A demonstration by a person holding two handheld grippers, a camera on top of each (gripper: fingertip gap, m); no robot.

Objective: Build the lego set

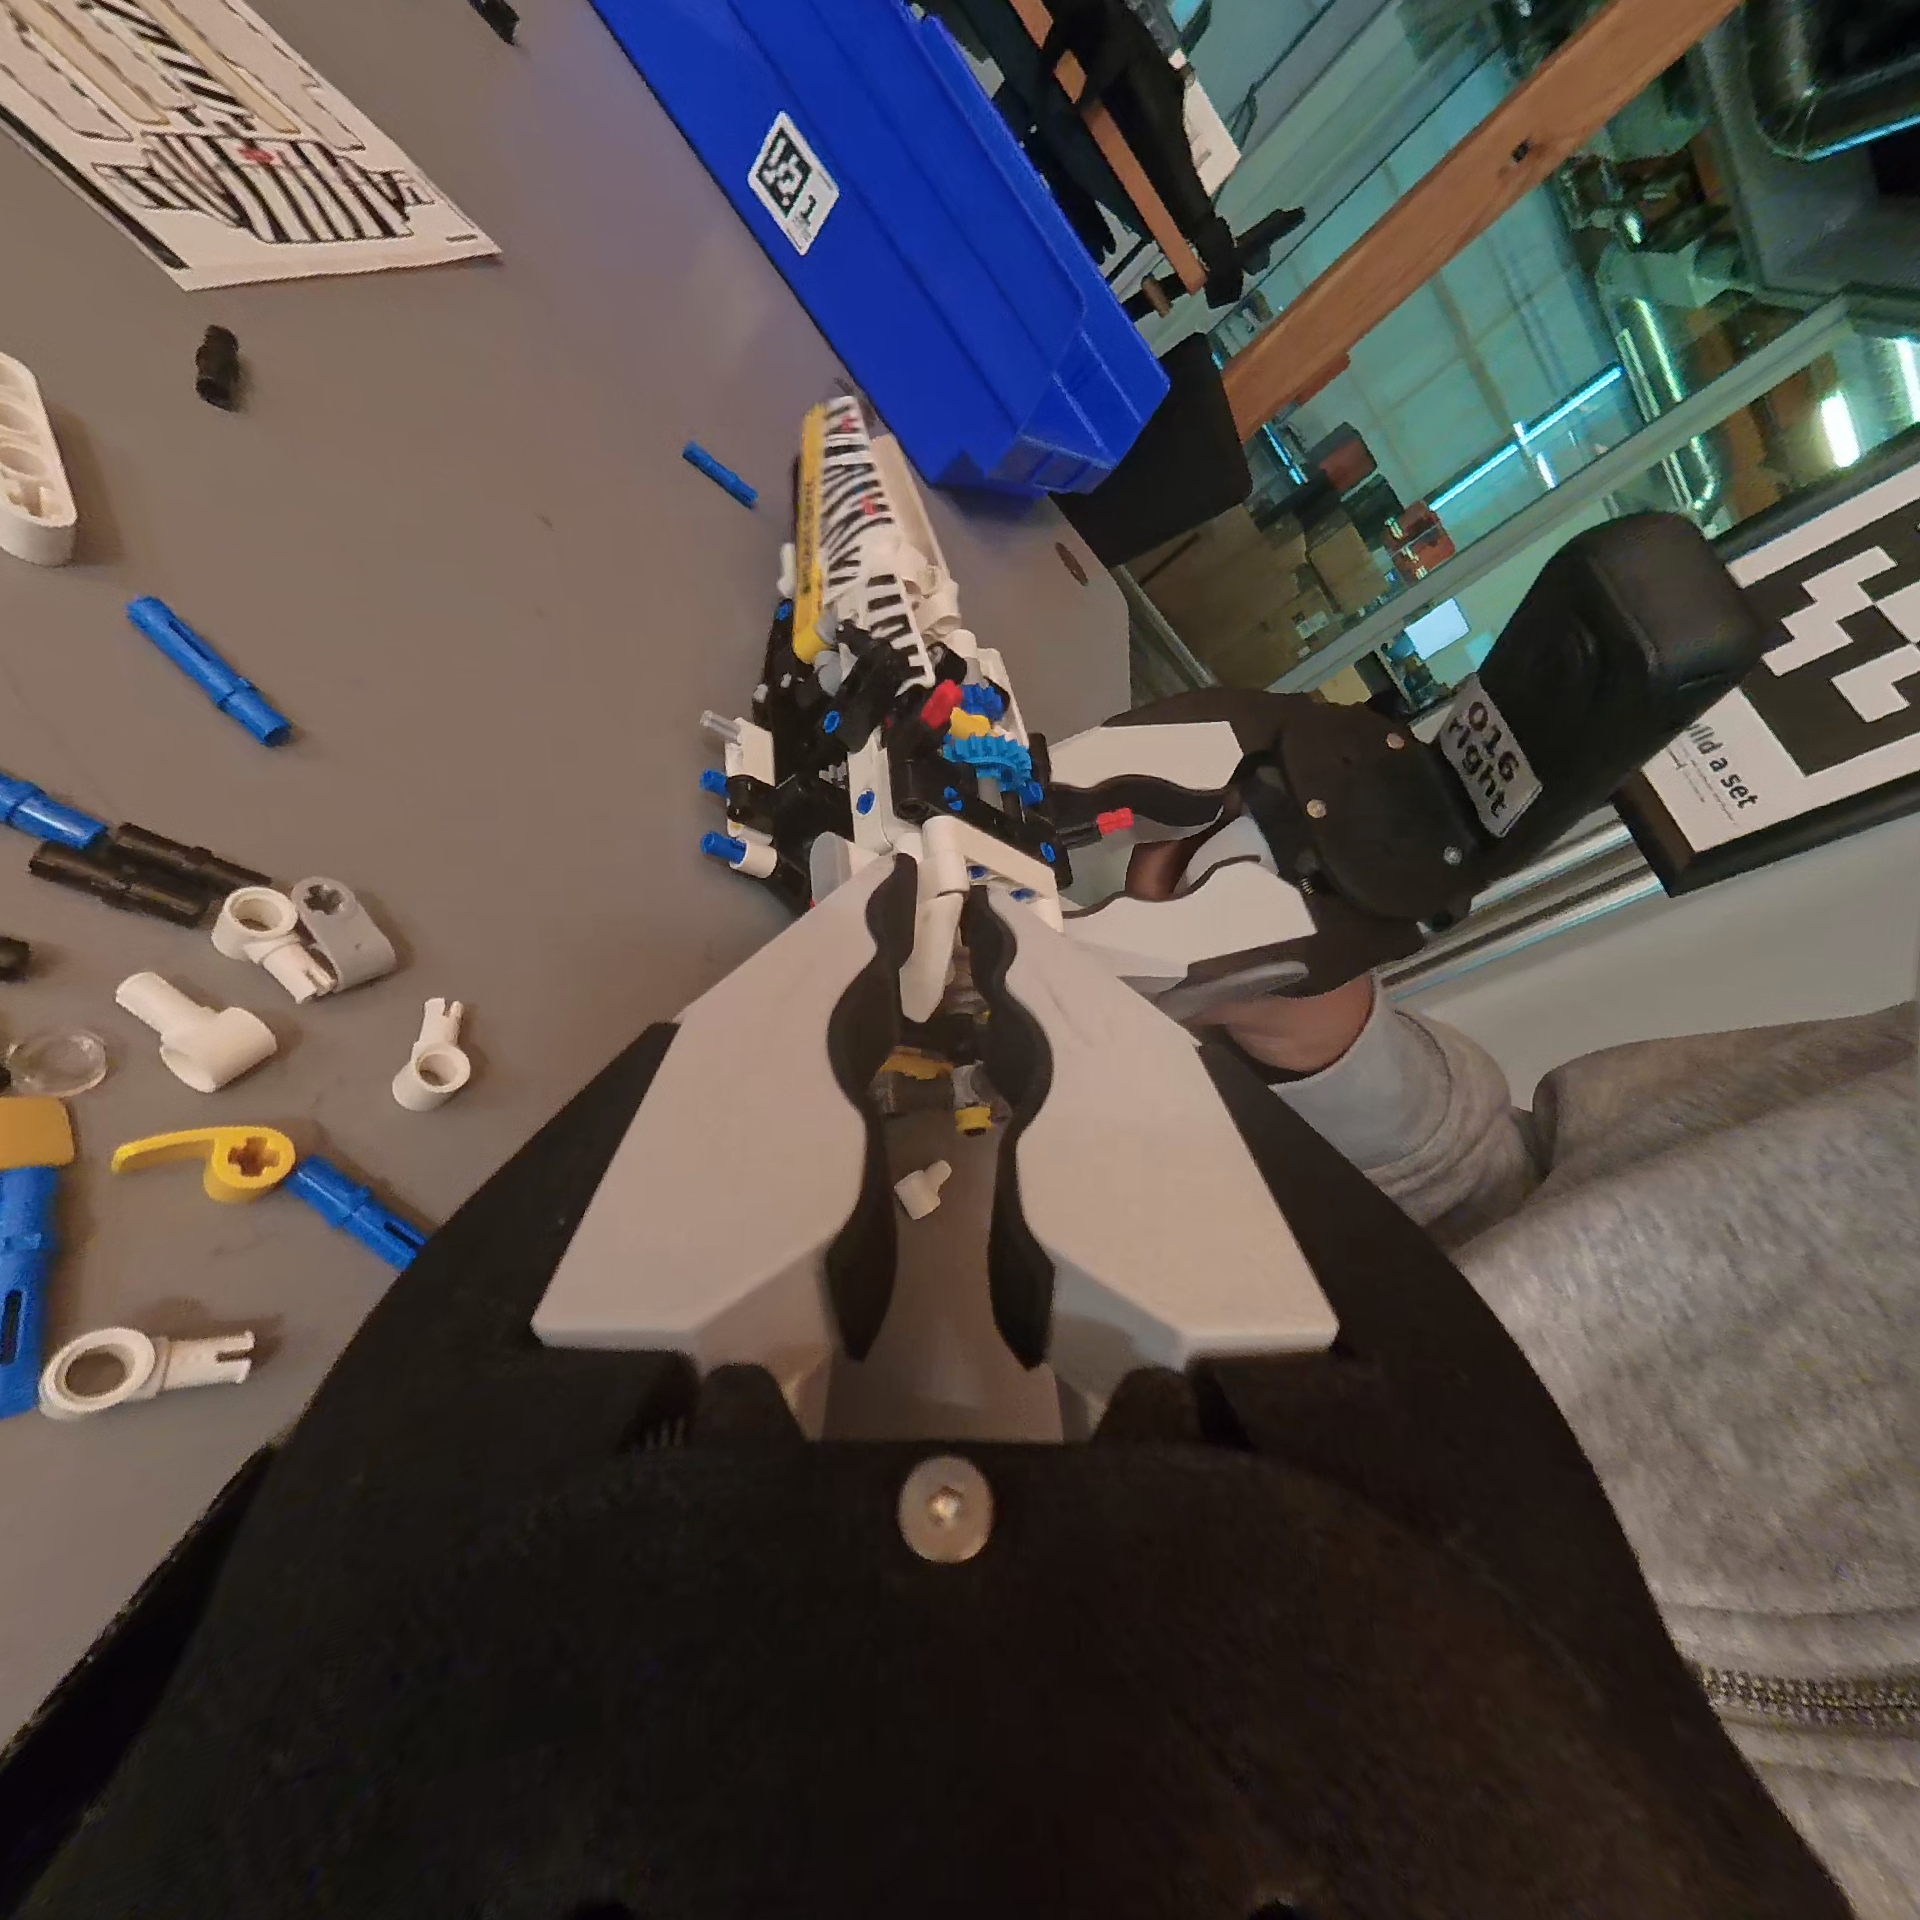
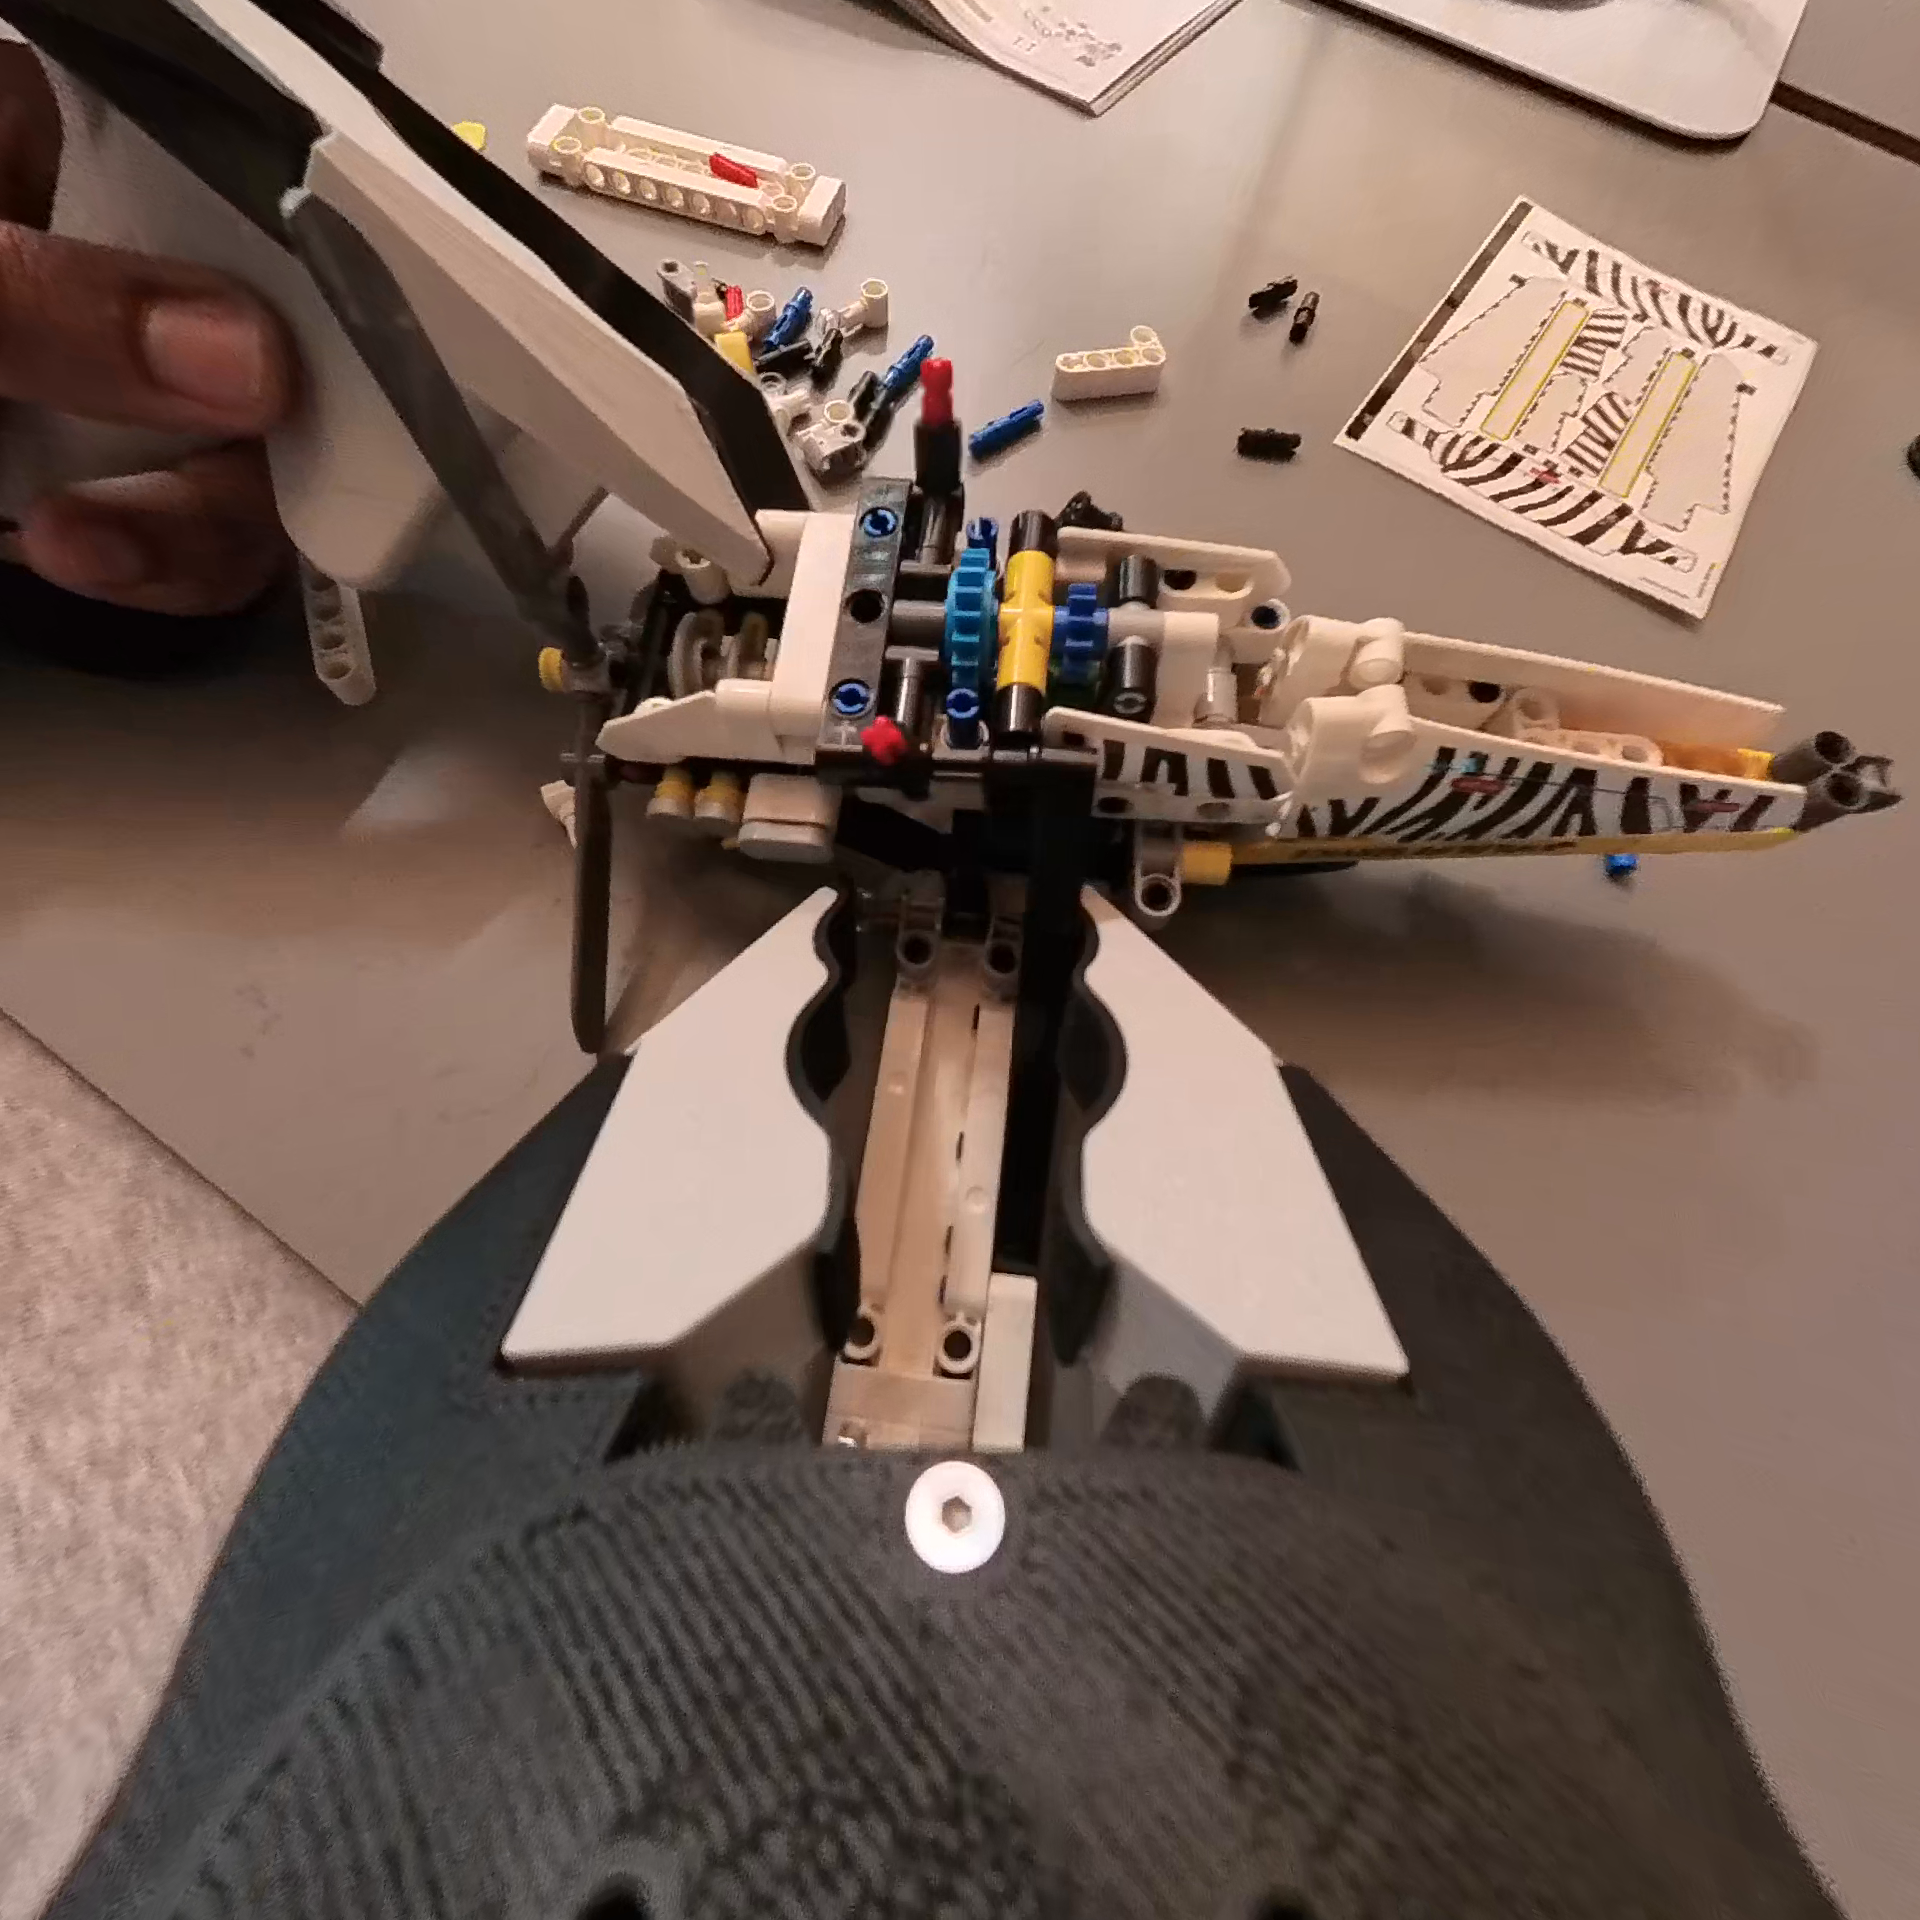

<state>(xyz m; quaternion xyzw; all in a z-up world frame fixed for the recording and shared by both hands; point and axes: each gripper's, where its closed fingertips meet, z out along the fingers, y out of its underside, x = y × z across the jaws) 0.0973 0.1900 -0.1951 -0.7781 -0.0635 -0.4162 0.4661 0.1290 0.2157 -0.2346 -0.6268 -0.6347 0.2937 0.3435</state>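
The lego model (image 2: 1143,665) is a long white and black build with zebra-striped panels, a yellow strip and blue gears in its middle. It lies across the grey table (image 2: 1351,1039). My right gripper (image 2: 961,914) is shut on a white and black section that sticks out of the model's side. My left gripper (image 1: 940,904) is shut on a white piece at the model's near end (image 1: 873,665). The left gripper also shows in the right wrist view (image 2: 665,582), and the right gripper shows in the left wrist view (image 1: 1081,821).
Loose pins and connectors (image 1: 260,935) lie left of the model, and more lie behind it (image 2: 810,353). A blue bin (image 1: 935,260), a zebra sticker sheet (image 2: 1579,416), a white beam (image 2: 686,171) and a booklet (image 2: 1070,42) stand farther off. A grey sleeve (image 1: 1662,1299) is near. Across from one pair of fingers to the other is roughly 6 cm. It is some 20 cm from my left tips to the white beam (image 2: 686,171).
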